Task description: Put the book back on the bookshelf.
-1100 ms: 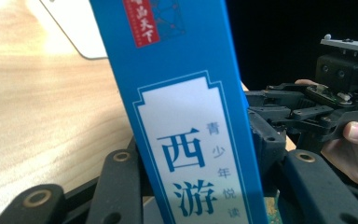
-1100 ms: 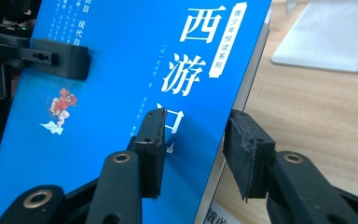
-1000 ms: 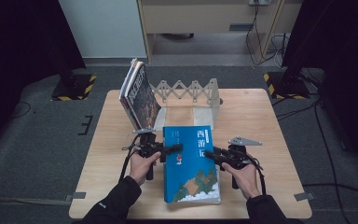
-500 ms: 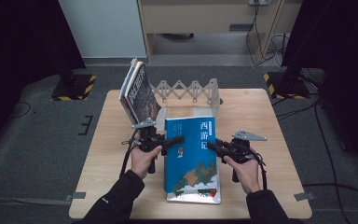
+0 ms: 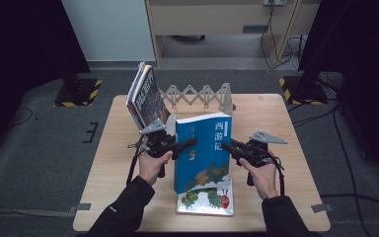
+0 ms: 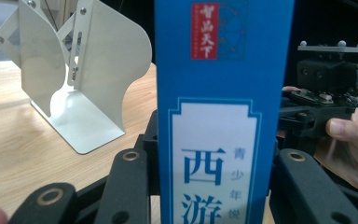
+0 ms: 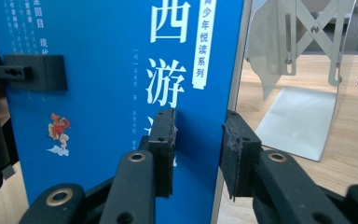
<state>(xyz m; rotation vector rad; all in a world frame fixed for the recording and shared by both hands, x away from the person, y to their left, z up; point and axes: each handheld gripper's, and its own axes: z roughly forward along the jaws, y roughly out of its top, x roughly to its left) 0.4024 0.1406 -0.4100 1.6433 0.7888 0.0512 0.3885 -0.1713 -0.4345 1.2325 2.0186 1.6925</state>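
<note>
Both arms reach forward. The left gripper [image 5: 190, 143] points right and the right gripper [image 5: 225, 144] points left, both squeezing.

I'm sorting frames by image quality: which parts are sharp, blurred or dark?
High view: the table evenly lit, the corners of the room black. Left gripper view: the blue book fairly sharp, the jaws soft, the white bookend bright. Right gripper view: cover print crisp, the bookend hazy.

blue book [image 5: 203, 148] between both grippers, picture book [image 5: 206, 200] beneath, bookend rack [image 5: 200, 95] behind
</note>
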